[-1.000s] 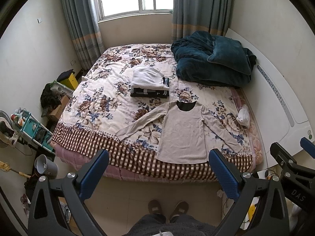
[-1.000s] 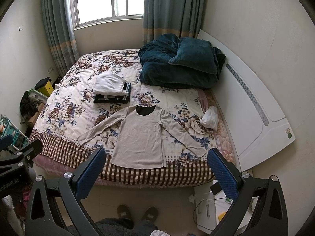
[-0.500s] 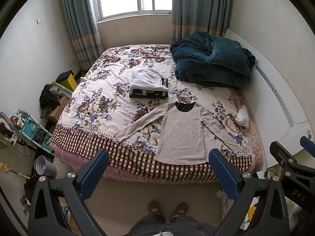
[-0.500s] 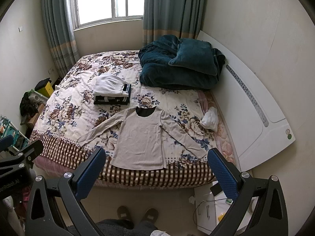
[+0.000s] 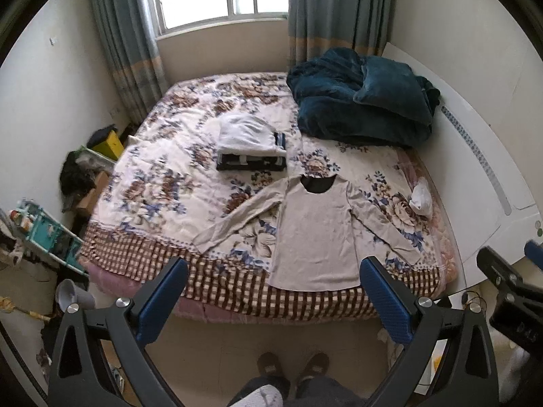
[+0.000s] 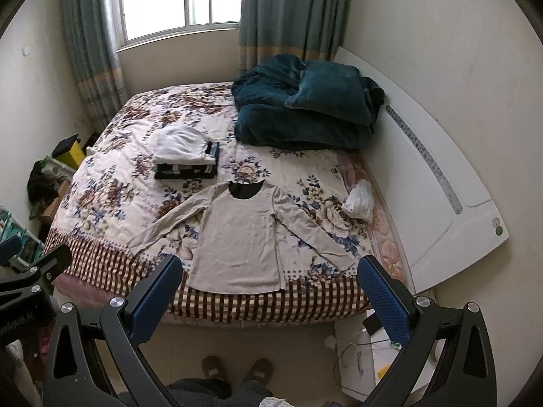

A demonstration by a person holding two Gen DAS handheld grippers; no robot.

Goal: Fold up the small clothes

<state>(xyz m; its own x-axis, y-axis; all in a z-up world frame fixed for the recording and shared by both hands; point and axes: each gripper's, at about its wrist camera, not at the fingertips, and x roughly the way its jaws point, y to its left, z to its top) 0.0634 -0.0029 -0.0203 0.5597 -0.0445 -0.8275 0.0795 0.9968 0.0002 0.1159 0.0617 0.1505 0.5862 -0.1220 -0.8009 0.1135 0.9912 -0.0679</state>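
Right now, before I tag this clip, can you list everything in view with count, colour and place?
shirt: one, beige, long sleeves, spread flat at the bed's near edge
folded clothes: one stack, white on top of dark striped, mid-bed beyond the shirt
blanket: one, dark teal, heaped at the far right of the bed
white cloth: one, crumpled, right edge of the bed
bedspread: one, floral with checked border
headboard: one, white, right of the bed
curtains: two, grey-blue, either side of the window
yellow box: one, floor left of the bed
slippers: two, brown, on the person's feet
left gripper: black, blue pads, open, empty
right gripper: same, open, empty
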